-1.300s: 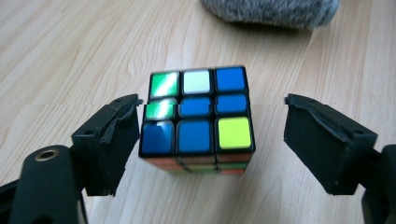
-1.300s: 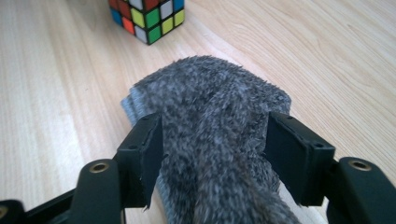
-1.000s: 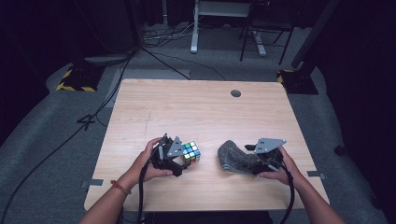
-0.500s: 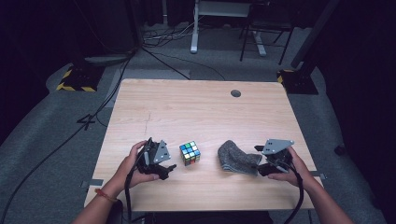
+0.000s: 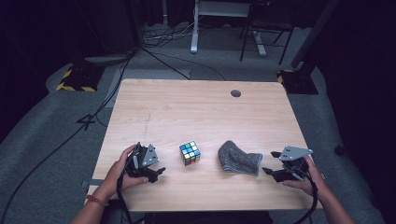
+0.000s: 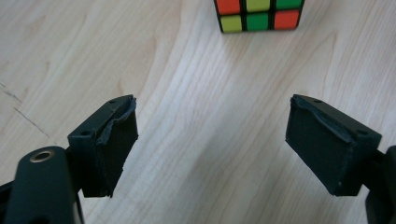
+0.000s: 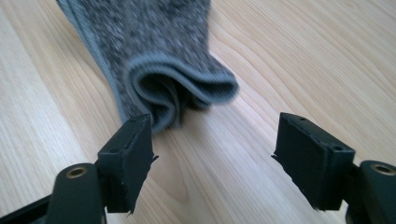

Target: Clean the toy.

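A colourful puzzle cube (image 5: 190,153) (image 6: 259,14) stands on the wooden table (image 5: 196,112), near its front. To its right lies a folded grey sock (image 5: 239,158) (image 7: 149,56) with its cuff toward my right gripper. My left gripper (image 5: 156,163) (image 6: 210,121) is left of the cube, apart from it, and open with only bare wood between its jaws. My right gripper (image 5: 270,162) (image 7: 212,135) is just right of the sock, and its jaws have just been opening. They are open and hold nothing, and the sock's cuff lies just ahead of the left jaw.
A round cable hole (image 5: 236,93) sits near the table's far edge. Beyond the table the floor has cables (image 5: 154,56), desk legs (image 5: 194,28) and yellow-black striped blocks (image 5: 74,79). Bare wood runs across the table's far half.
Both hands have drawn back toward the table's sides: the left gripper away from the cube, the right away from the sock. The cube and the sock now lie free on the wood.
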